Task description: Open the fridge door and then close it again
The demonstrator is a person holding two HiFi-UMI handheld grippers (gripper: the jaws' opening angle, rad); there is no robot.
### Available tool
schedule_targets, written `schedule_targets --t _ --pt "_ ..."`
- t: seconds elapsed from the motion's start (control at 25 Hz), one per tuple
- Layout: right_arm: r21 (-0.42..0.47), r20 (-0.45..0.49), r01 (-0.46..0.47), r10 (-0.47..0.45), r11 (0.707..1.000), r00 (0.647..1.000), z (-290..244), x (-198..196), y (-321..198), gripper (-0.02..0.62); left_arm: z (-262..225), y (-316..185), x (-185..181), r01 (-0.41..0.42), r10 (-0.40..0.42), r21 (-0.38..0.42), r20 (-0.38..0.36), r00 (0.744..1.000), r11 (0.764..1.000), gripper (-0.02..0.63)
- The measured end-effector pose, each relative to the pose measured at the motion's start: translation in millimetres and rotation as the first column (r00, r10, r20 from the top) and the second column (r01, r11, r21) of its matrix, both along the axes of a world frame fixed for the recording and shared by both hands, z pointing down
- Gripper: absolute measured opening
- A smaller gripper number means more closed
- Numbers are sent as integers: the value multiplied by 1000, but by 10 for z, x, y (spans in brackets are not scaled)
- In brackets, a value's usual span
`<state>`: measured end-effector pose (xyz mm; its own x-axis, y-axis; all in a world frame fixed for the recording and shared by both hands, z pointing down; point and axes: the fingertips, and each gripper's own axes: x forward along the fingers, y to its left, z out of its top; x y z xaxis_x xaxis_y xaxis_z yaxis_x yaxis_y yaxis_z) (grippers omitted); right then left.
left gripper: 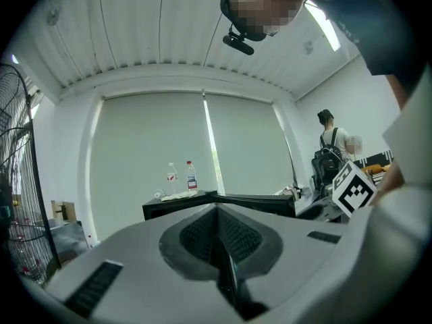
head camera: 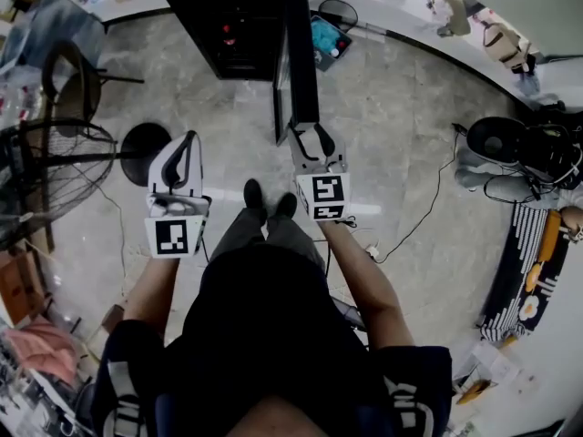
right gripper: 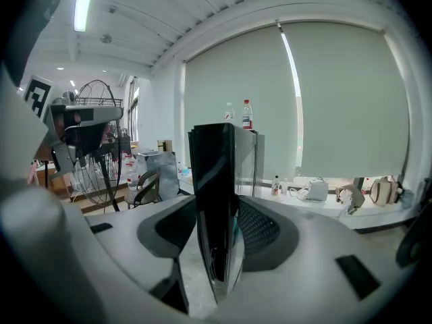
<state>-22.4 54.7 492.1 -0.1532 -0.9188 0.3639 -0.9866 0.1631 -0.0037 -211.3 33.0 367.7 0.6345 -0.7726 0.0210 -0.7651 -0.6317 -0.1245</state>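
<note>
Right claw [head camera: 312, 137] clamps the fridge door [head camera: 301, 53] edge; left claw [head camera: 189, 142] closed, empty (labels on bottles [right gripper: 247, 115] unreadable).

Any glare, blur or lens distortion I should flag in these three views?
Head view: fisheye curves straight lines; a bright reflected strip crosses the glossy floor. Left gripper view: heavy barrel distortion, black corners, near jaws soft. Right gripper view: the ceiling light is overexposed; the glossy fridge door shows streaky reflections.

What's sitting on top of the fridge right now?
A red-capped bottle, a second bottle and a white bundle stand on the fridge. Anything lying flat behind them is hidden at this low angle.
</note>
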Motion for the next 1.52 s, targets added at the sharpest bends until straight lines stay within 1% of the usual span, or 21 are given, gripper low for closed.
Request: schedule_targets --t 0.24,0.44,0.68,0.8,1.0,1.16,1.24,1.32,1.52 --pt "-2 2 19 -19 1000 1000 -10 -175 -33 212 6 -10 -103 29 -29 -10 5 1000 1000 23" --pt "-13 -19 69 -69 998 997 -18 -258 -77 221 -38 -23 -131 49 -49 4 5 999 999 23" --pt "-33 -36 143 -144 989 989 -12 -279 -38 221 -8 -8 -193 70 -70 0 18 997 998 23" --pt "-26 -74 199 -201 980 977 -64 -248 -8 199 -19 -24 -176 75 -75 1 21 997 997 23" --pt "-15 -131 323 -322 946 938 -175 -231 36 206 -14 -40 -168 80 -80 3 34 996 997 23" --pt "-6 -202 403 -396 915 896 -313 -115 41 209 -28 -36 -163 86 -86 5 41 995 996 23" --pt "-13 -258 449 -437 893 862 -396 -68 29 221 -40 -27 -177 89 -89 7 45 995 996 23" --pt "-28 -341 501 -479 865 809 -486 -40 18 221 -36 -5 -195 93 -93 5 53 994 996 23" --pt "-78 -527 613 -555 786 644 -648 26 -8 226 -36 71 -229 106 -106 3 65 992 994 23"
